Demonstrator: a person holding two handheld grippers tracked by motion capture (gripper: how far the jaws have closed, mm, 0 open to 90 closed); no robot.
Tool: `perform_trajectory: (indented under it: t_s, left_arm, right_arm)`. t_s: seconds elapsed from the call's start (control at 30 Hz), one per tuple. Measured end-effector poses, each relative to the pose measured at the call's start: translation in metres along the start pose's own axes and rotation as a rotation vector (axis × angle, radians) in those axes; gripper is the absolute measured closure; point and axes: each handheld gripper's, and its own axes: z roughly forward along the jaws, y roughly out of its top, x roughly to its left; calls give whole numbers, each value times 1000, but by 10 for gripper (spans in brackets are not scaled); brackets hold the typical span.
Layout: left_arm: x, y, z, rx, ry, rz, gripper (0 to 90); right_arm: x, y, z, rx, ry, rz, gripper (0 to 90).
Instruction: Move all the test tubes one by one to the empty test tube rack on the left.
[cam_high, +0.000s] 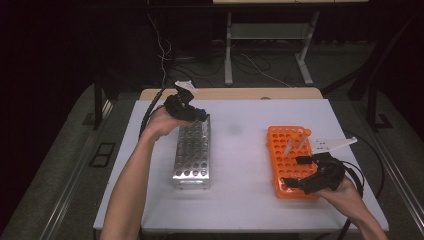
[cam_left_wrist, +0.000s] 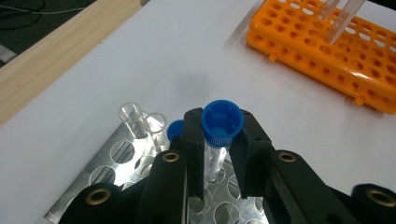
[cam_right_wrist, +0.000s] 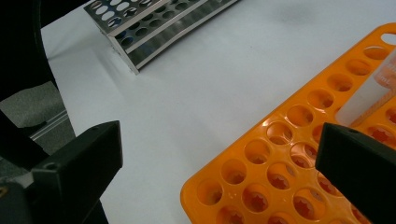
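No readable text, labels or numbers on anything.

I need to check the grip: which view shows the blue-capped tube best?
The left gripper view: the blue-capped tube sits close up between the left tongs, above the metal rack. The high view shows just a blue speck; the right gripper view has the rack.

White table (cam_high: 240, 200), wooden strip (cam_high: 230, 93) behind, cables (cam_high: 260, 67) on the floor.

Left gripper (cam_left_wrist: 219, 154) clamped (arm stretched forward), right gripper (cam_right_wrist: 219, 182) jaws spread
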Motion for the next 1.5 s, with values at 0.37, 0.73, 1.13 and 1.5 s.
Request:
perform_trajectory:
  t_s: [0.37,0.73,1.13,1.5]
  left_arm:
    - [0,-12,12,6,-4,-3,749]
    - [-4,-19,17,3,-27,-37,604]
    - [-22,-26,-12,-50,11,-91,321]
    - [-53,-38,-33,-100,26,-93,98]
  right_arm:
    - [-1,-1,-1,-6,-2,2,4]
    - [-2,-4,-3,-9,-5,10,4]
    - [-7,-5,-13,-23,-25,26,4]
    - [-11,0,-14,-17,-42,22,4]
